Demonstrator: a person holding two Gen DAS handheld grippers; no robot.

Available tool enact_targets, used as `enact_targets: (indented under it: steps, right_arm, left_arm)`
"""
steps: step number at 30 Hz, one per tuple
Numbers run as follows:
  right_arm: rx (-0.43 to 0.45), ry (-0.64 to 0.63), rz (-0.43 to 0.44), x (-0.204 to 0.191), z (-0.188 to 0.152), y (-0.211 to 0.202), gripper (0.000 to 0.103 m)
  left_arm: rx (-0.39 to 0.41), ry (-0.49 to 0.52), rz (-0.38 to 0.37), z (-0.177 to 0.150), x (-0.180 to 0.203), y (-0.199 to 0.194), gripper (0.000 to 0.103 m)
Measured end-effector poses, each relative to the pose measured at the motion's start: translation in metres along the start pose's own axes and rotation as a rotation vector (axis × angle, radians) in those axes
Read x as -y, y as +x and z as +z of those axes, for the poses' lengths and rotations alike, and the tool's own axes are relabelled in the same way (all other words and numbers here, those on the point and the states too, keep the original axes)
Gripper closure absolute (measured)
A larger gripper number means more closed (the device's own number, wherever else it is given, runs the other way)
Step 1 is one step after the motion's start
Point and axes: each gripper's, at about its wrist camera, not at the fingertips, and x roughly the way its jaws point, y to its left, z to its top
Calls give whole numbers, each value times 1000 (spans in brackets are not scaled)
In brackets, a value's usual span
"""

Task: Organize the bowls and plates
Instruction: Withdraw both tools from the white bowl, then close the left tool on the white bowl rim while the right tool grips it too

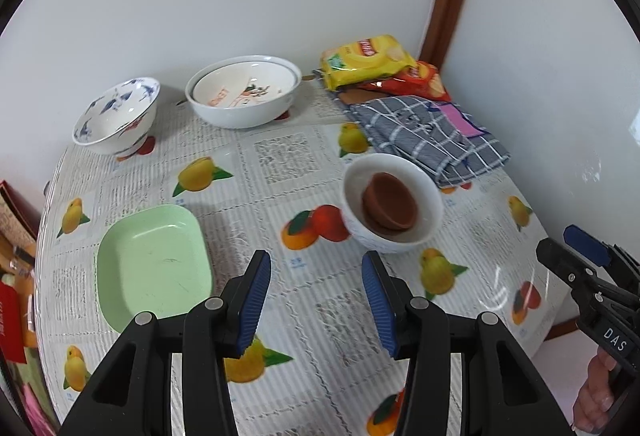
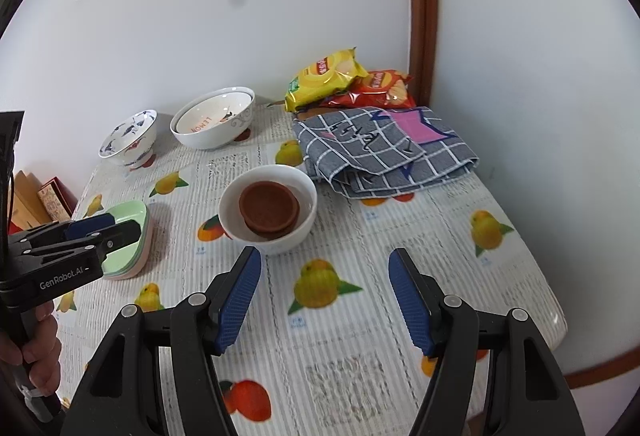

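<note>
A white bowl with a small brown bowl inside it stands mid-table; both show in the right wrist view, white bowl and brown bowl. A green rectangular plate lies at the left, stacked on a pink one. A blue-patterned bowl and a large white bowl holding a printed plate stand at the back. My left gripper is open and empty, above the table between the green plate and the white bowl. My right gripper is open and empty, in front of the white bowl.
A folded grey checked cloth lies at the back right, with yellow and red snack bags behind it. White walls bound the table at the back and right. Boxes stand off the left edge.
</note>
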Motion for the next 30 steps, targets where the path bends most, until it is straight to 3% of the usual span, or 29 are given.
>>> enact_targets:
  steps: [7,21,30]
  right_arm:
    - [-24,-42,14,-11,9,24,37]
    - [-67,-29,18,4,19,73,38]
    - [-108,-25,42,6,31,107,53]
  left_arm:
    - [-20,-45,-30,12,-7,22,58]
    - [-51,-5,-38,30,14,62,58]
    - [-96,-37,-54,41,13,92,58]
